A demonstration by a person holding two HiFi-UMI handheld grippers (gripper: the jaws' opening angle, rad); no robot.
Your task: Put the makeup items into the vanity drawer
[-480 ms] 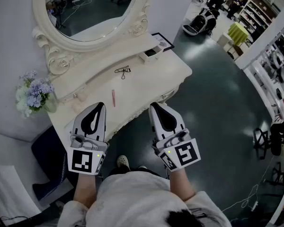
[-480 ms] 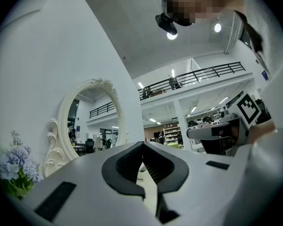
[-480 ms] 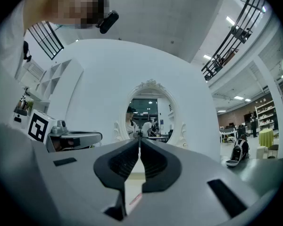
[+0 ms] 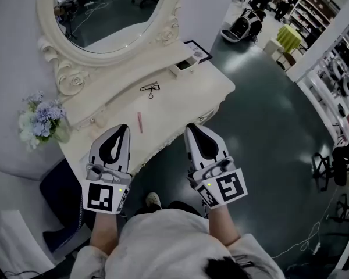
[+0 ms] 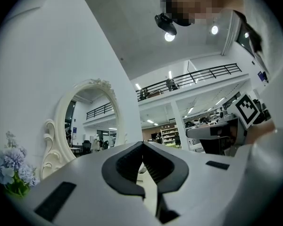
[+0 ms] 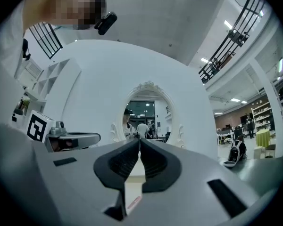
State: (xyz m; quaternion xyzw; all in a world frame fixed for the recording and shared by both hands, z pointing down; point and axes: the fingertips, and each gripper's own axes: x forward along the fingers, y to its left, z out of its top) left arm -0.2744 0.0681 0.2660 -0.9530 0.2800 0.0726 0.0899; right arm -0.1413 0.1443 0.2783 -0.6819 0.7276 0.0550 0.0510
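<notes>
Both grippers hover side by side in the lower middle of the head view, just in front of the cream vanity (image 4: 180, 106) and level with its near edge. The left gripper (image 4: 123, 129) has its jaws pressed fully together with nothing between them; in the left gripper view the two dark pads meet at their tips (image 5: 142, 144). The right gripper (image 4: 191, 127) is likewise closed and empty, its pads touching at the tip in the right gripper view (image 6: 139, 139). The makeup items lie on the tabletop, untouched. A thin pink stick (image 4: 139, 121) rests near the front edge, between the two grippers and a little beyond their tips, and it also shows low through the slit under the right gripper's pads (image 6: 133, 203). A dark eyelash curler (image 4: 150, 88) lies further back, near the middle of the top. Toward the upper right end of the vanity sit a small open box (image 4: 183, 67) and a black-framed card (image 4: 198, 51). An oval mirror (image 4: 104, 16) in a carved frame fills the upper left, and pale blue flowers (image 4: 42, 118) stand at the left edge.
</notes>
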